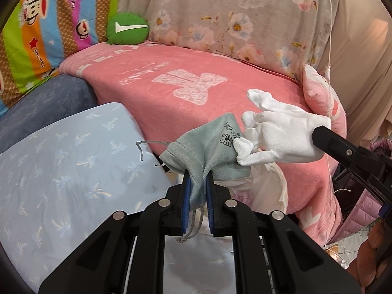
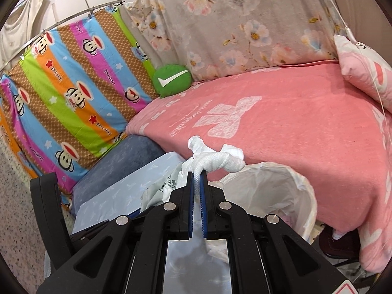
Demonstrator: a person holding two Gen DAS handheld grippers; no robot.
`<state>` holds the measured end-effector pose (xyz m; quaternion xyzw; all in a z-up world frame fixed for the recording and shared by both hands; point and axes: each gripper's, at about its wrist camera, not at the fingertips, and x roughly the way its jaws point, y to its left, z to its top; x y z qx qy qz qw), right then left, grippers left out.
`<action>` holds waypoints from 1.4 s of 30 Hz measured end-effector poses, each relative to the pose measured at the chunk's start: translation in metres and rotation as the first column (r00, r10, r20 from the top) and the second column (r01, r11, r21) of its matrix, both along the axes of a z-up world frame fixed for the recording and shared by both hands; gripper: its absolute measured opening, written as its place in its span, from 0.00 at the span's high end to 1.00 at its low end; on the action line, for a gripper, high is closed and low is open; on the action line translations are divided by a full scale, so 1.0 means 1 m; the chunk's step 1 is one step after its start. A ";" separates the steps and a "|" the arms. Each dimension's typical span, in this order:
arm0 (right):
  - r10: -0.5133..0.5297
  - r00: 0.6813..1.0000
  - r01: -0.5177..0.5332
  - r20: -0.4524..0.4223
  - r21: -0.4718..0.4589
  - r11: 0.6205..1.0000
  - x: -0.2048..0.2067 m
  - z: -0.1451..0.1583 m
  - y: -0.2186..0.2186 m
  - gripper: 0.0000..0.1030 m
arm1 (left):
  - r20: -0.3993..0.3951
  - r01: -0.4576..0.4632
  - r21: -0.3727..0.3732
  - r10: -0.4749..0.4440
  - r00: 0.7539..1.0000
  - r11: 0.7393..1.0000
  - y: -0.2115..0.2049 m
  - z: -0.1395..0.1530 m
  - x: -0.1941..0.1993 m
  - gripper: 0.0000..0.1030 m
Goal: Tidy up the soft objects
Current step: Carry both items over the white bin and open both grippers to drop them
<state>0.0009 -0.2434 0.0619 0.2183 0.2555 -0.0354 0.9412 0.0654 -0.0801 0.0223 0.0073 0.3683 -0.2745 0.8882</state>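
Now both grippers pinch limp cloth over the lined bin.
Left gripper clamps the grey-green velvet drawstring pouch; right gripper clamps the floppy white cotton glove, best held at its cuff.

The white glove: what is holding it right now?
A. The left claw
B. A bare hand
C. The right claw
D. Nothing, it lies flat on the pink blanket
C: the right claw is clamped on the white glove, while the left claw pinches the grey-green pouch.
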 end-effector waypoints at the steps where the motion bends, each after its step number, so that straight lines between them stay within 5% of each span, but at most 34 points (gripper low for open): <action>1: -0.007 1.000 0.007 0.001 0.001 1.000 -0.001 0.000 -0.004 0.95 | -0.005 0.009 -0.005 -0.009 1.000 1.000 -0.004 0.000 0.001 0.87; 5: -0.027 1.000 0.027 0.000 0.012 1.000 -0.004 -0.003 -0.020 0.95 | -0.019 0.043 -0.015 -0.043 0.999 0.999 -0.020 0.001 0.001 0.84; 11: -0.041 0.999 0.041 -0.006 0.013 0.999 0.000 -0.003 -0.032 0.90 | 0.000 0.034 -0.025 -0.034 0.999 0.999 -0.033 0.006 0.000 0.46; 14: -0.038 0.999 0.038 0.000 0.006 0.999 0.002 -0.001 -0.034 0.89 | 0.018 0.010 -0.022 -0.010 1.000 1.000 -0.034 0.009 -0.001 0.36; 23: -0.016 1.000 0.016 -0.022 -0.007 1.000 -0.002 -0.003 -0.034 0.84 | 0.041 -0.038 -0.007 0.039 0.998 0.999 -0.025 0.011 -0.002 0.24; 31: -0.002 0.997 -0.002 -0.082 -0.050 0.999 -0.010 -0.011 -0.026 0.77 | 0.037 -0.077 0.005 0.077 0.996 0.997 -0.016 0.009 -0.006 0.22; 42: 0.002 0.992 -0.026 -0.122 -0.190 0.981 -0.031 -0.018 -0.004 0.66 | 0.056 -0.134 0.054 0.131 0.990 0.990 -0.002 0.006 -0.025 0.17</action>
